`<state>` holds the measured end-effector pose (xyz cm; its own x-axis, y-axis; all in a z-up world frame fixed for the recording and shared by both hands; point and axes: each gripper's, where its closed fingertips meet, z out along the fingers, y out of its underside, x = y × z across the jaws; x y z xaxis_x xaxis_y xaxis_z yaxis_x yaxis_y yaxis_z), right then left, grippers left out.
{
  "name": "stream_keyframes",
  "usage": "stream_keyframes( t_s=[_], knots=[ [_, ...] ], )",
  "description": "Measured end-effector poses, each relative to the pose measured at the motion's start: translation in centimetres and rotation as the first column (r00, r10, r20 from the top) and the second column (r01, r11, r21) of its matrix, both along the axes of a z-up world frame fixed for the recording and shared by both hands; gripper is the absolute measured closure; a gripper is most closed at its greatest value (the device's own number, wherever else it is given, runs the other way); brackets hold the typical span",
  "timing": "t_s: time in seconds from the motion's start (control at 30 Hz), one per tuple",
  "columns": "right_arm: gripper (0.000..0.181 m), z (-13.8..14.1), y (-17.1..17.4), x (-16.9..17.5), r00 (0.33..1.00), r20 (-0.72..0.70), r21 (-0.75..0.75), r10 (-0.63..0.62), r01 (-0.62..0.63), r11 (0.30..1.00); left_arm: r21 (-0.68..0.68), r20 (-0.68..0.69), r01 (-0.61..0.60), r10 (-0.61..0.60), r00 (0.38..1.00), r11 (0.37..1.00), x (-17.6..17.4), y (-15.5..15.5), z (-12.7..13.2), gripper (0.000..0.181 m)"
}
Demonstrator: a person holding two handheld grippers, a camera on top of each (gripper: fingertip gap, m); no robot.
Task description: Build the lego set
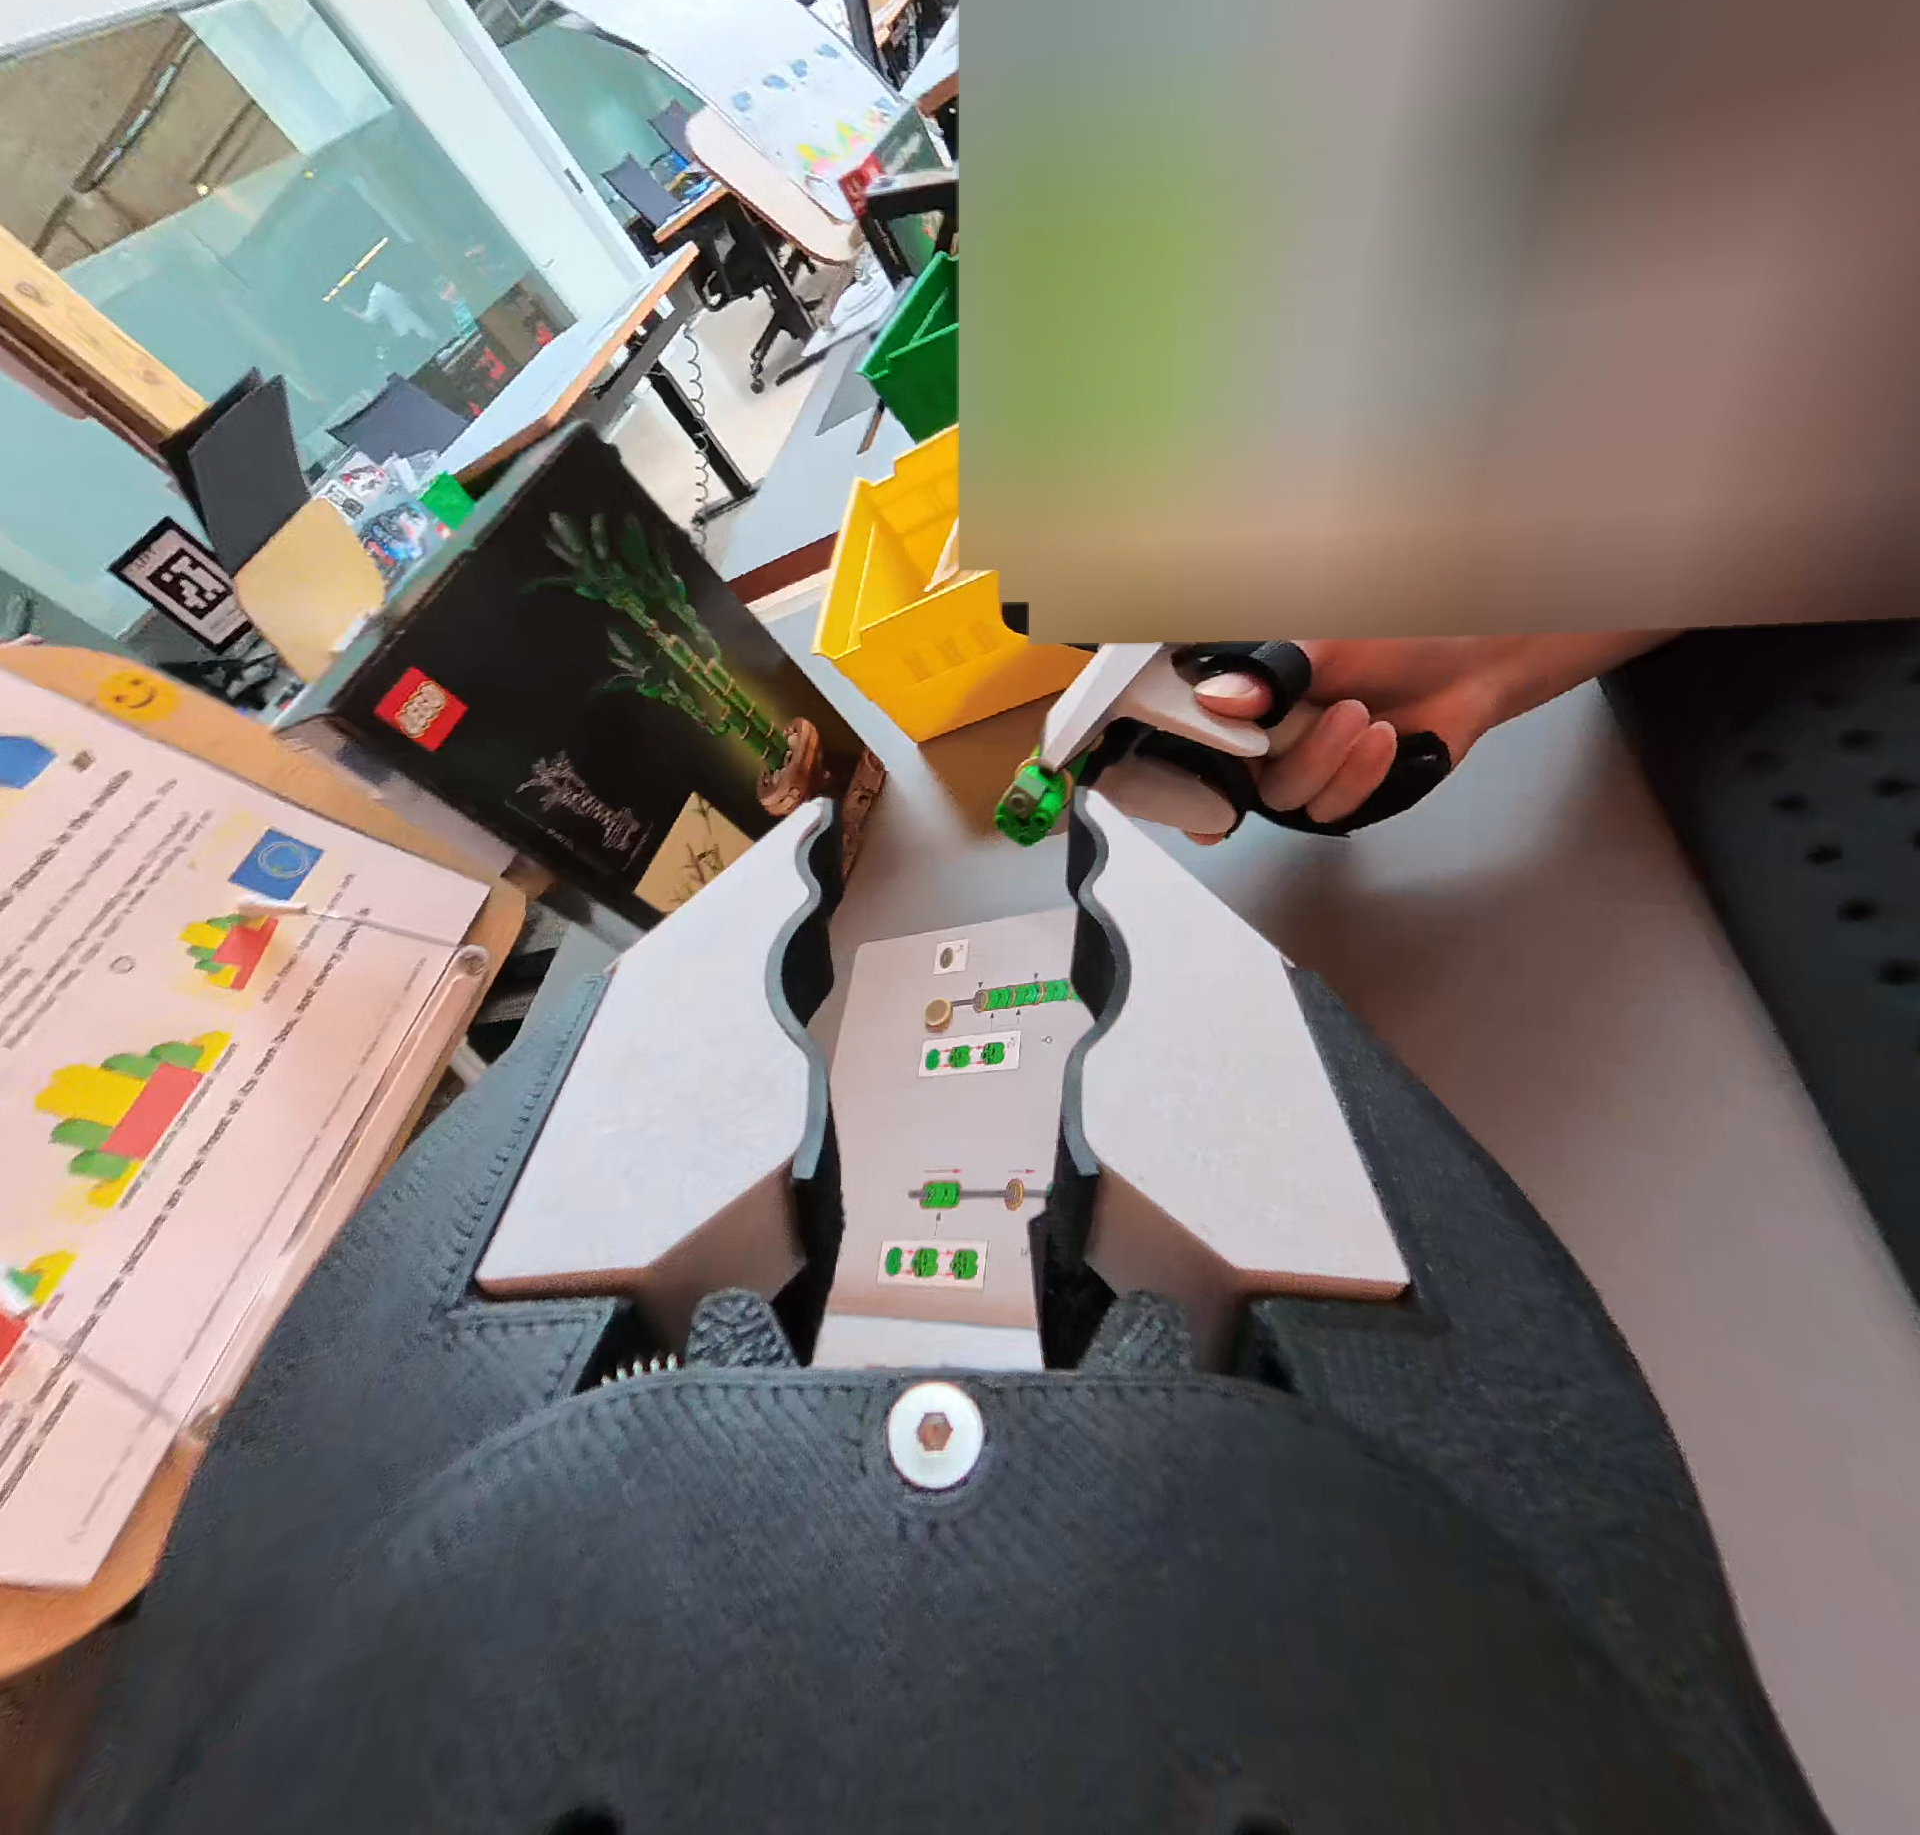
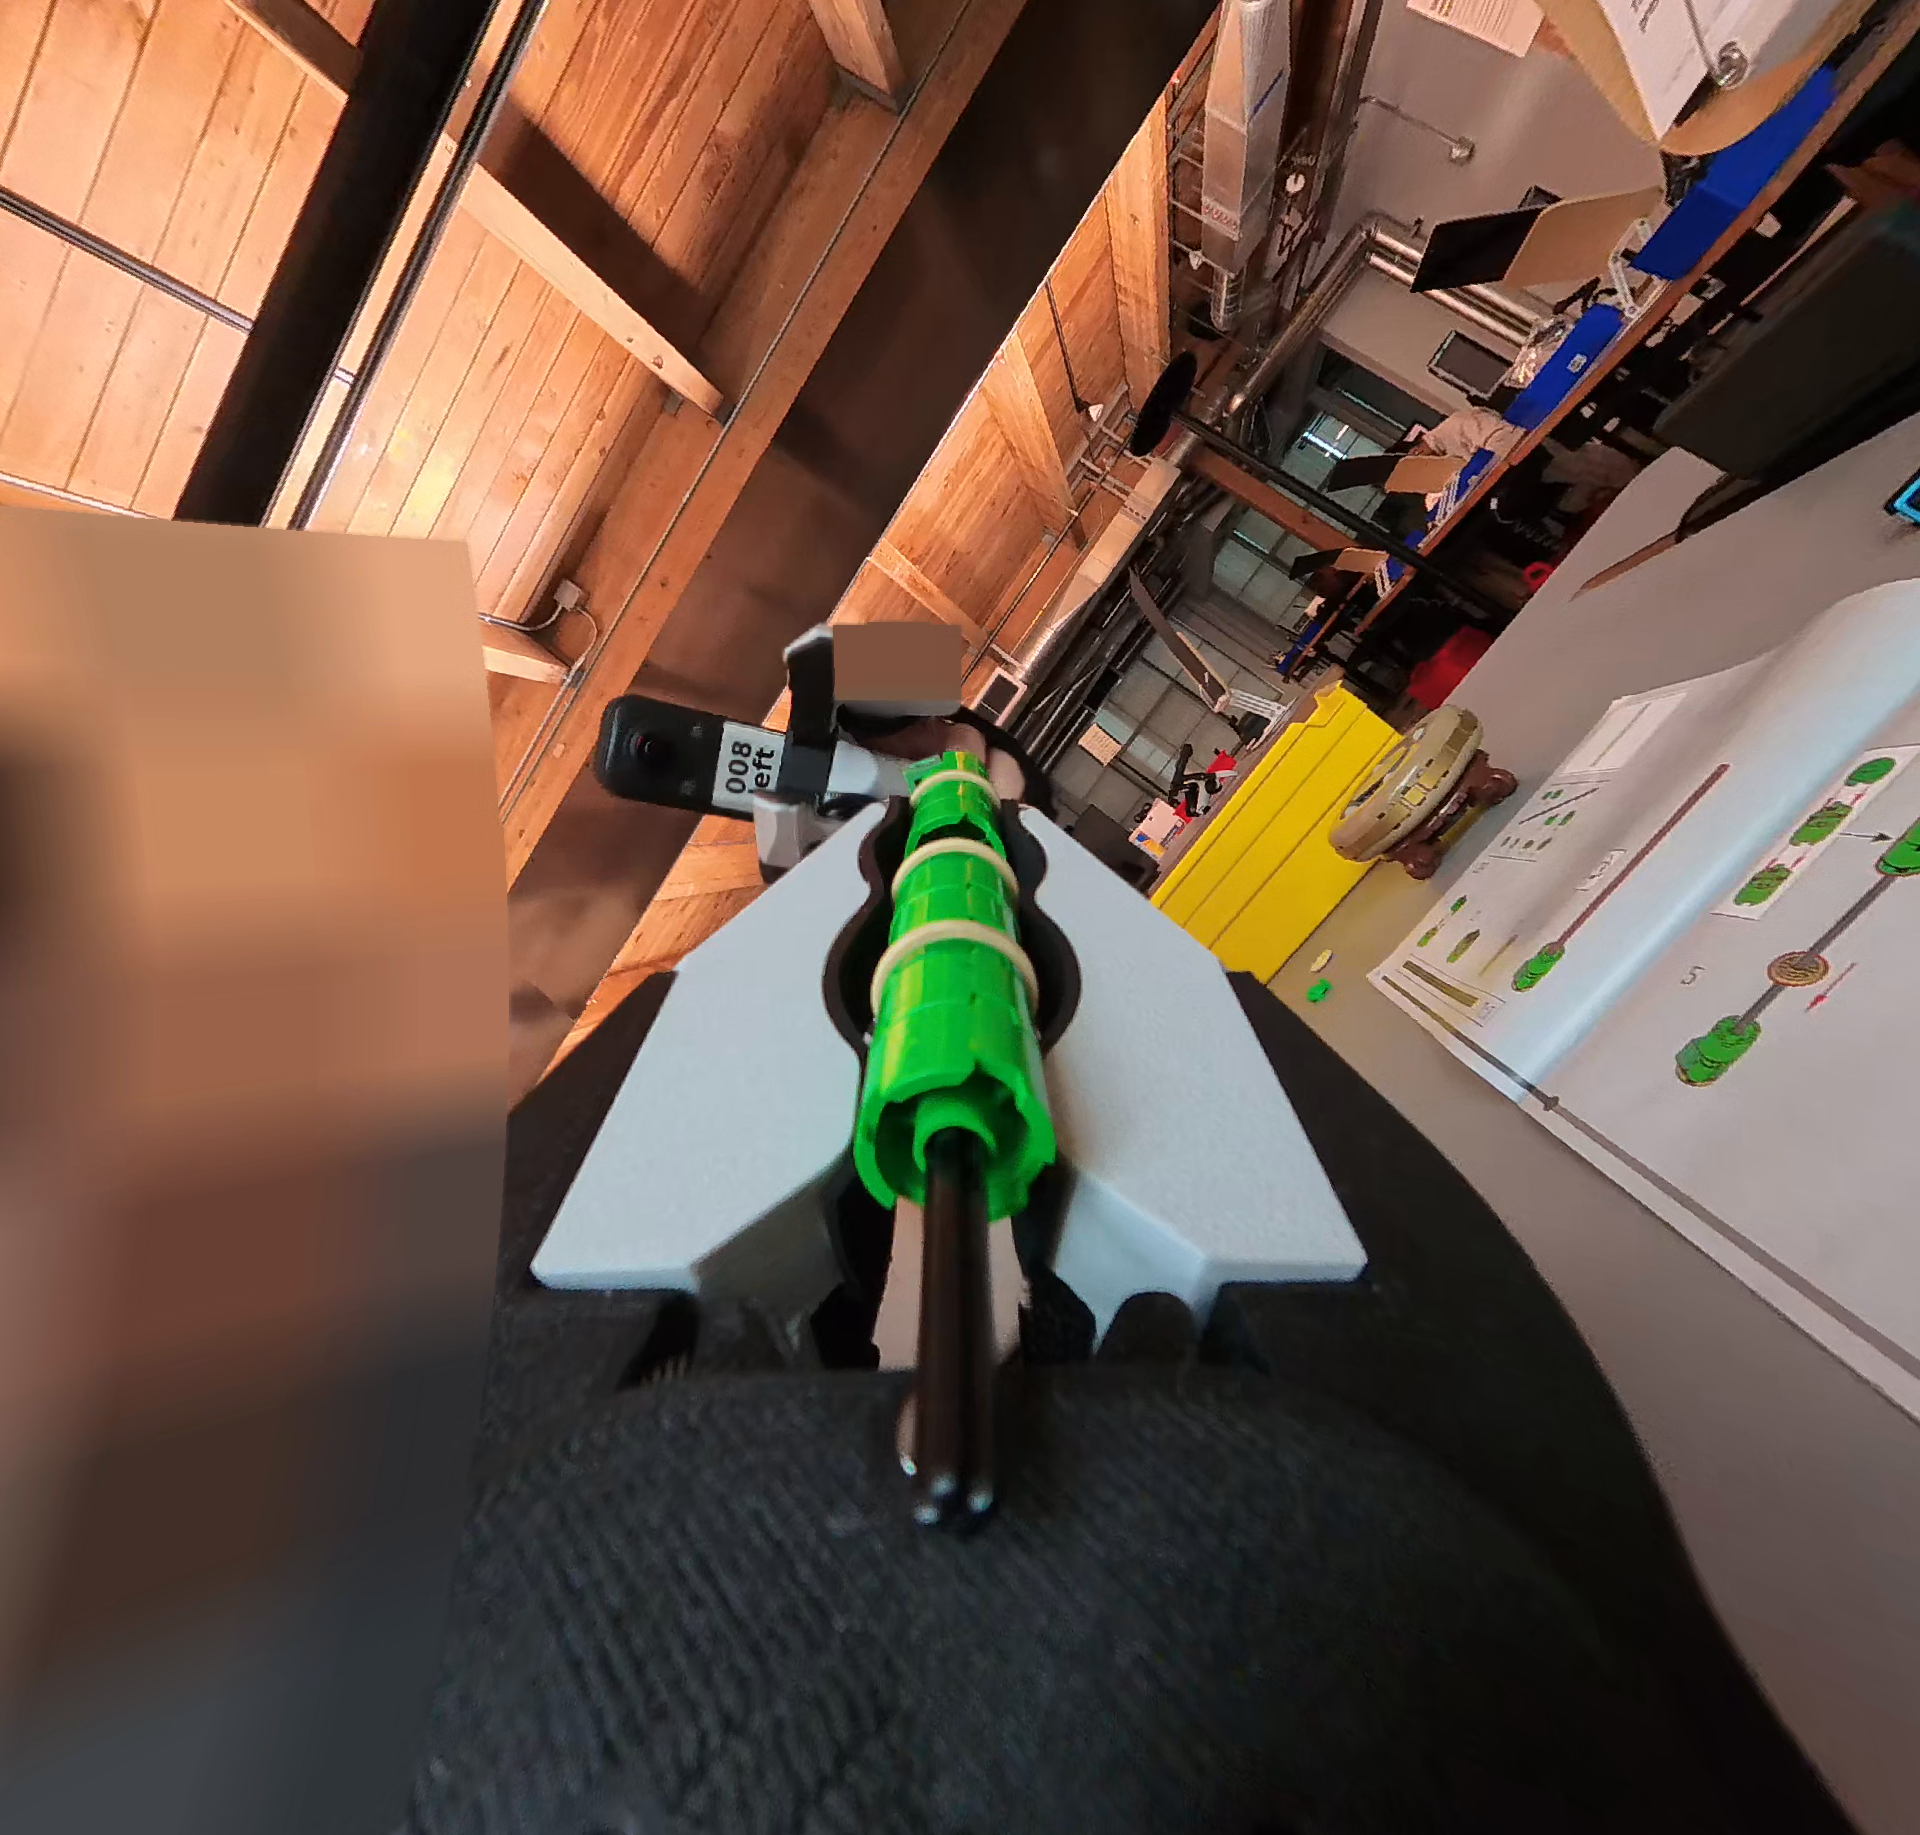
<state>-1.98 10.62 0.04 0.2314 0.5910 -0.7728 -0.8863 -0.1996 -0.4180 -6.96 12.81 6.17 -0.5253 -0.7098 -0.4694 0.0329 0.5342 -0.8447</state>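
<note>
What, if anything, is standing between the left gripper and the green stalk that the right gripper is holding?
Nothing visible. The open left gripper points at the end of the green stalk, just beyond its fingertips, with only open space between them. The instruction sheet lies flat on the table below, out of the way.
</note>
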Motion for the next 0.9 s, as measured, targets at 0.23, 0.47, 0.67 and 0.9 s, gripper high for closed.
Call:
stream_keyframes(
  t_s=[0.23, 0.47, 0.67, 0.9],
  knots=[
    [0.166, -0.6, 0.3, 0.0, 0.995, 0.099, -0.013, -0.029, 0.03, 0.999, -0.045, -0.038, -0.113, 0.111, 0.993, 0.993, -3.2, 3.9, 2.2, 0.146],
    [0.166, -1.6, 0.7, 0.2, 0.95, 0.298, -0.033, -0.097, 0.112, 0.993, -0.047, -0.063, -0.194, 0.191, 0.98, 0.98, -4.2, 4.8, 3.0, 0.144],
    [0.166, -1.5, 0.6, 0.9, 0.9, 0.407, -0.025, -0.155, 0.181, 0.983, -0.015, -0.32, -0.255, 0.237, 0.917, 0.967, -4.6, 5.0, -3.3, 0.14],
    [0.166, -0.1, -0.2, 1.8, 0.75, 0.611, 0.036, -0.252, 0.291, 0.956, -0.21, -0.555, -0.287, 0.128, 0.822, 0.934, -5.6, -0.2, -14.5, 0.152]
  ],
)
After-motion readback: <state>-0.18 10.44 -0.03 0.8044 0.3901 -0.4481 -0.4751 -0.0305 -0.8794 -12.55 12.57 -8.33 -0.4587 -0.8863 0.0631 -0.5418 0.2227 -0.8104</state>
